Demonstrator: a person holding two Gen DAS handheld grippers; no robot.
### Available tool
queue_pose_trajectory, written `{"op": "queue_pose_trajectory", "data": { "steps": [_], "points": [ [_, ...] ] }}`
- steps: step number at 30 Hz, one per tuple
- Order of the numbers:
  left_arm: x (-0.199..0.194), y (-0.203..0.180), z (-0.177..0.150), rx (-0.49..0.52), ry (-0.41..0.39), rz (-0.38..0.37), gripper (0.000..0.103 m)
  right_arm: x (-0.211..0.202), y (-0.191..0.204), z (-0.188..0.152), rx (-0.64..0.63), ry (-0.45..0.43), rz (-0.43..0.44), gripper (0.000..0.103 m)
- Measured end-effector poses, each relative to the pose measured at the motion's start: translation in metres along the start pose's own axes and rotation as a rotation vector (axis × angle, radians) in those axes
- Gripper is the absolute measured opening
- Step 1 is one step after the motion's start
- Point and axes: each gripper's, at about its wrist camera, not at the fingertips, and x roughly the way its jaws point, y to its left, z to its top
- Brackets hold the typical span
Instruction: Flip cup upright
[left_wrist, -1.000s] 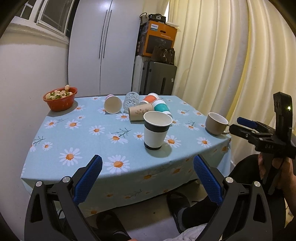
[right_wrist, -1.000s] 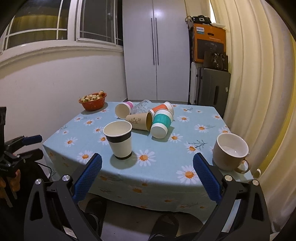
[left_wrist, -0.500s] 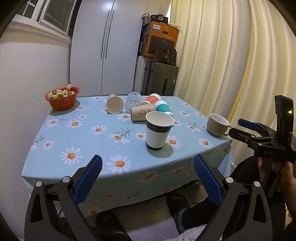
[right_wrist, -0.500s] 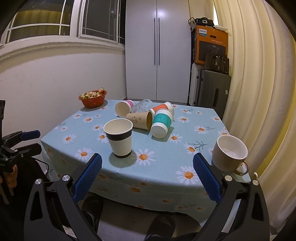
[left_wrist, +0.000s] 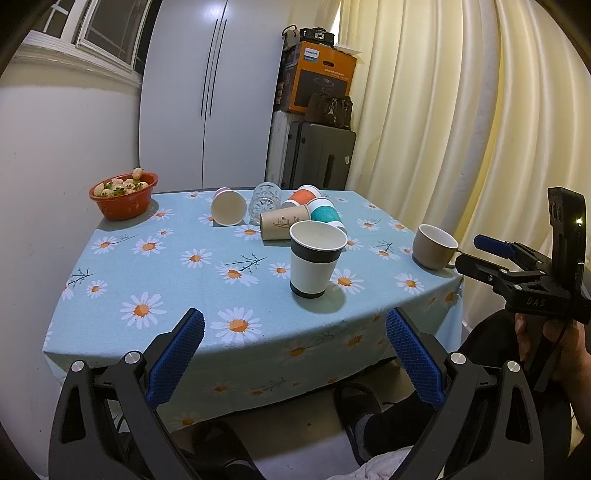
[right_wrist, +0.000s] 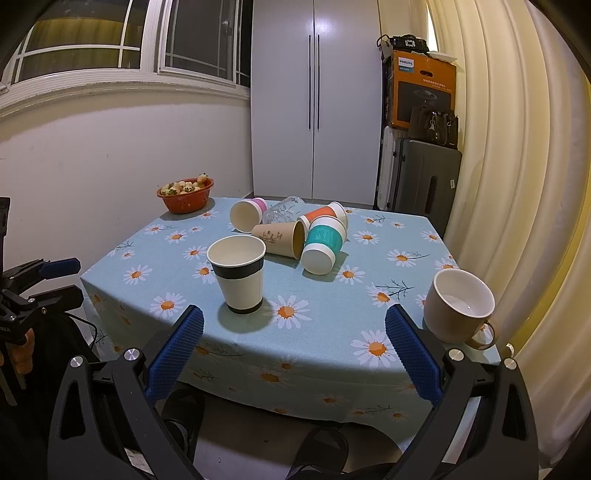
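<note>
A white paper cup with a dark band (left_wrist: 314, 261) (right_wrist: 240, 273) stands upright near the table's front edge. Behind it several cups lie on their sides: a brown one (left_wrist: 283, 222) (right_wrist: 280, 238), a teal one (left_wrist: 325, 214) (right_wrist: 323, 245), an orange one (left_wrist: 301, 195) (right_wrist: 327, 214), a pink-based one (left_wrist: 227, 206) (right_wrist: 245, 216) and a clear glass (left_wrist: 265, 197) (right_wrist: 282, 212). My left gripper (left_wrist: 293, 354) is open and empty, held off the front edge. My right gripper (right_wrist: 293, 352) is open and empty, also short of the table.
A beige mug (left_wrist: 434, 245) (right_wrist: 460, 306) stands upright at the table's right corner. An orange bowl of fruit (left_wrist: 123, 194) (right_wrist: 185, 194) sits at the far left. The daisy tablecloth (left_wrist: 166, 258) covers the table. Curtains (left_wrist: 443, 110) hang on the right, a suitcase (right_wrist: 424, 181) and boxes behind.
Both grippers have drawn back a little from the table and risen slightly. The cups have not moved.
</note>
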Motion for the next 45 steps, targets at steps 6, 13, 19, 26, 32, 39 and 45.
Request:
{"op": "queue_pose_trajectory", "data": {
  "steps": [6, 13, 19, 26, 32, 39, 45],
  "points": [
    [0.0001, -0.0001, 0.0002, 0.0, 0.0, 0.0, 0.096, 0.0007, 0.0, -0.0005, -0.001, 0.001, -0.001, 0.098],
    [0.0, -0.0001, 0.0, 0.0, -0.001, -0.001, 0.096, 0.0009, -0.0002, -0.0008, -0.001, 0.002, -0.002, 0.098],
    [-0.0002, 0.0002, 0.0002, -0.003, -0.005, -0.003, 0.096, 0.0023, -0.001, -0.0022, -0.003, 0.007, -0.003, 0.098],
    [-0.0007, 0.0004, -0.0001, -0.003, -0.004, -0.003, 0.096, 0.0027, -0.0013, -0.0023, -0.004, 0.009, -0.004, 0.098],
    [-0.0007, 0.0001, 0.0, -0.003, -0.005, -0.003, 0.096, 0.0033, -0.0017, -0.0029, -0.005, 0.012, -0.004, 0.098],
    [-0.0009, 0.0003, 0.0, -0.003, -0.005, -0.002, 0.096, 0.0032, -0.001, -0.0022, -0.005, 0.011, -0.004, 0.098],
    [-0.0009, -0.0017, 0.0002, 0.003, -0.003, -0.003, 0.096, 0.0033, -0.0009, -0.0021, -0.005, 0.011, -0.004, 0.098]
  ]
}}
